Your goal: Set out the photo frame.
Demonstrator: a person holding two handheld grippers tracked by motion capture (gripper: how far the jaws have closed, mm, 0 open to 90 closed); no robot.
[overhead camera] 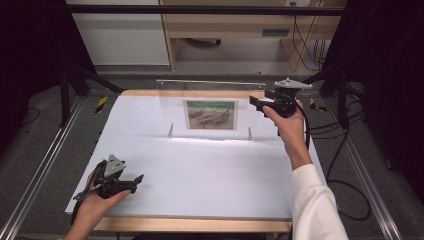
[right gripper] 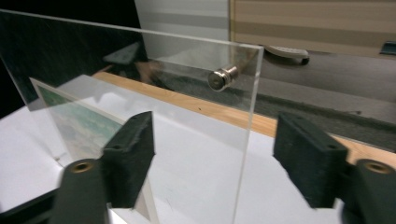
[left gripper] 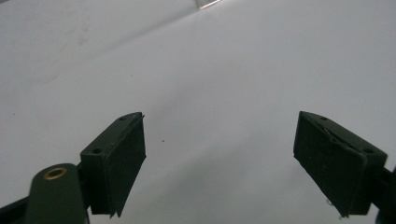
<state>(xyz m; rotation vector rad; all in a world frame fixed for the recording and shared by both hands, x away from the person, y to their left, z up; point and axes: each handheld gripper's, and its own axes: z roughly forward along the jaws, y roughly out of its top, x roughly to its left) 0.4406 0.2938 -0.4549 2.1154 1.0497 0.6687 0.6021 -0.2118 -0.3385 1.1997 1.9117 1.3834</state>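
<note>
Right gripper (overhead camera: 256, 102) sits raised at the right edge of the clear acrylic frame (overhead camera: 210, 107), jaws spread wide, gripping nothing. In its own view (right gripper: 212, 158) the panel's vertical edge (right gripper: 247, 135) runs up between the two pads (one pad each side, no contact visible). Metal standoff (right gripper: 222, 78) sits near the panel's top corner. Frame stands upright at the far middle of the white board (overhead camera: 200, 170), with a landscape print (overhead camera: 210, 114) inside. Left gripper (overhead camera: 131, 182) rests low at the near-left of the board, well apart from the frame, jaws also wide open and empty; its own view (left gripper: 219, 163) shows bare white surface between the pads.
</note>
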